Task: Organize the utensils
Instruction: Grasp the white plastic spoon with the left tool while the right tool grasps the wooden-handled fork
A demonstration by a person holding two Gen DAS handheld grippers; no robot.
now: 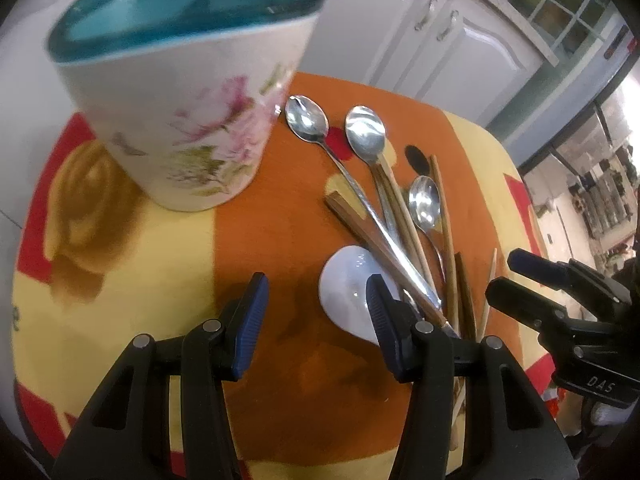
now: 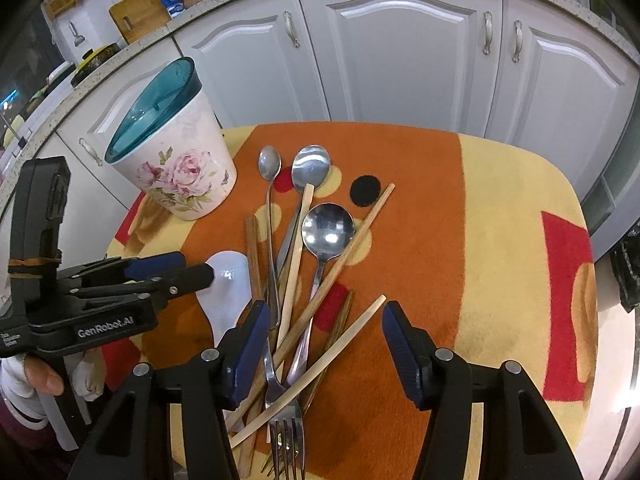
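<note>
A pile of utensils lies on the cloth-covered table (image 2: 500,200): three steel spoons (image 2: 328,226), a fork (image 2: 286,432), several wooden and pale chopsticks (image 2: 340,264) and a white ceramic spoon (image 2: 228,280). A floral holder (image 2: 176,168) with a teal rim stands upright at the back left. My right gripper (image 2: 324,320) is open just above the near end of the pile, pressing on nothing. My left gripper (image 1: 316,300) is open low over the cloth. Its right finger (image 1: 378,300) is over the white spoon (image 1: 344,292), and the holder (image 1: 192,120) is ahead to the left.
White cabinet doors (image 2: 400,60) stand close behind the table. A counter above them carries a cutting board (image 2: 140,12). A gloved hand (image 2: 40,380) holds the left gripper's handle at the near left. The right half of the cloth is bare.
</note>
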